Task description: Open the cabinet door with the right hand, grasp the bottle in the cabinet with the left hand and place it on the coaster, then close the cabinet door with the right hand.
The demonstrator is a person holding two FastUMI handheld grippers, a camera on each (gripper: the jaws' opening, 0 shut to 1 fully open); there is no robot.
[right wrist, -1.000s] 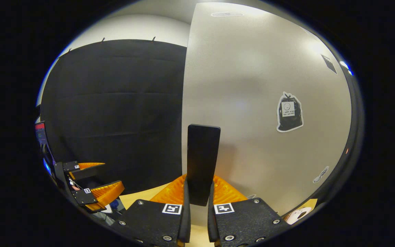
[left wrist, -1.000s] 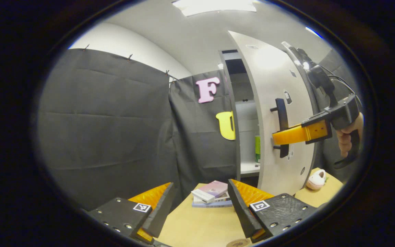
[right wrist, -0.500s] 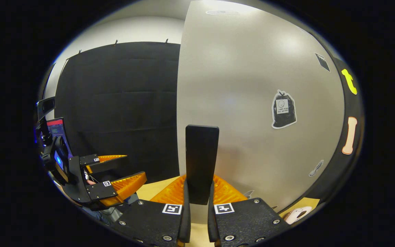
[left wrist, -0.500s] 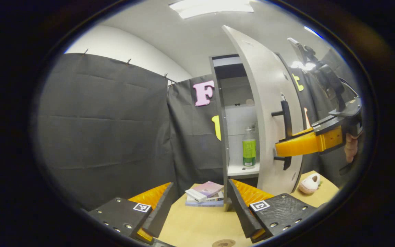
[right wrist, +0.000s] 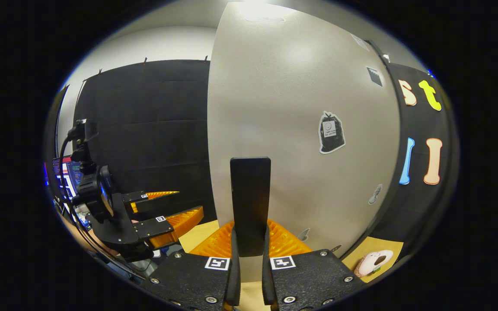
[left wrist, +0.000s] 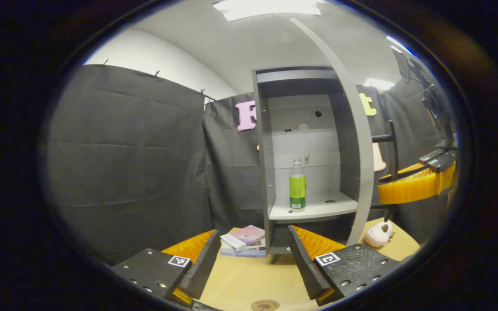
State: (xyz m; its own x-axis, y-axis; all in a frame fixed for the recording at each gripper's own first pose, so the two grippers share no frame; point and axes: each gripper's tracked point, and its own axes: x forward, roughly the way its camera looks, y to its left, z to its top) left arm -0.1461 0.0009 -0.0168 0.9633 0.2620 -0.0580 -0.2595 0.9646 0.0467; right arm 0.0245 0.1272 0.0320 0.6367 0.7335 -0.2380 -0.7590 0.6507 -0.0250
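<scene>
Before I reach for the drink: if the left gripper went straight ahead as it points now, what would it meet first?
Probably the cabinet itself. The open left gripper aims at its lower front, below the shelf where the bottle stands, with the books just left of that line. Depth is hard to judge.

Bottle (left wrist: 297,185) upright on shelf (left wrist: 318,210)

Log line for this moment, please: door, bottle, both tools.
door: open | right tool: shut on door handle | bottle: upright on cabinet shelf | left tool: open, empty | coaster: bare
</scene>
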